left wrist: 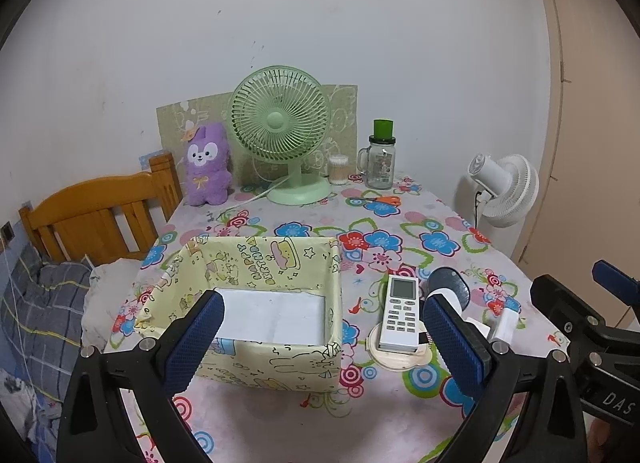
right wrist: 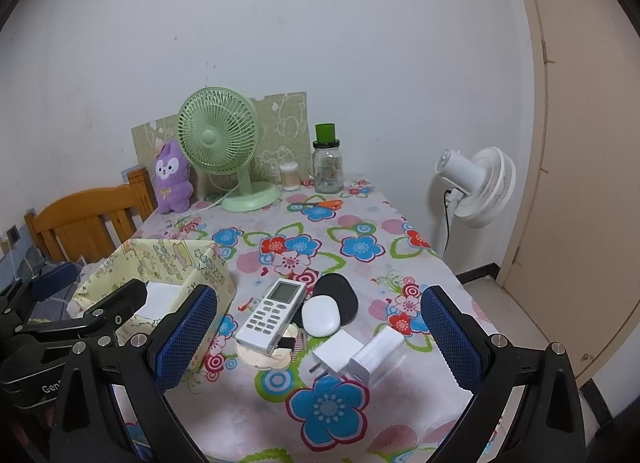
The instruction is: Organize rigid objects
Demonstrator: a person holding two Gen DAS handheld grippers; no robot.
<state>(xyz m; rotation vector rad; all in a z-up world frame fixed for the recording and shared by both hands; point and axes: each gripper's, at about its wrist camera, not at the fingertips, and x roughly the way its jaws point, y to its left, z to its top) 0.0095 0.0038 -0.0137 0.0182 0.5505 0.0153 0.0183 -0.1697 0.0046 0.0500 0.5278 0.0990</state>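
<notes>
A yellow cartoon-print box [left wrist: 256, 259] [right wrist: 176, 259] stands open on the flowered table, white at the bottom. To its right lies a white remote [left wrist: 400, 313] [right wrist: 274, 313] on a cream round disc [right wrist: 262, 359]. Beside the remote are a white oval case [right wrist: 321, 317] on a black oval pad [right wrist: 340, 295], and two white charger plugs [right wrist: 334, 355] [right wrist: 376, 355]. My left gripper [left wrist: 320, 343] hovers open over the box's near edge. My right gripper [right wrist: 320, 337] is open above the plugs, holding nothing.
At the table's back stand a green desk fan [left wrist: 280, 131], a purple plush toy [left wrist: 206, 165], a glass jar with green lid [left wrist: 380, 159], a cotton-swab tub [left wrist: 338, 169] and orange scissors [left wrist: 380, 200]. A white floor fan [right wrist: 476, 187] is right, a wooden bed frame [left wrist: 100, 215] left.
</notes>
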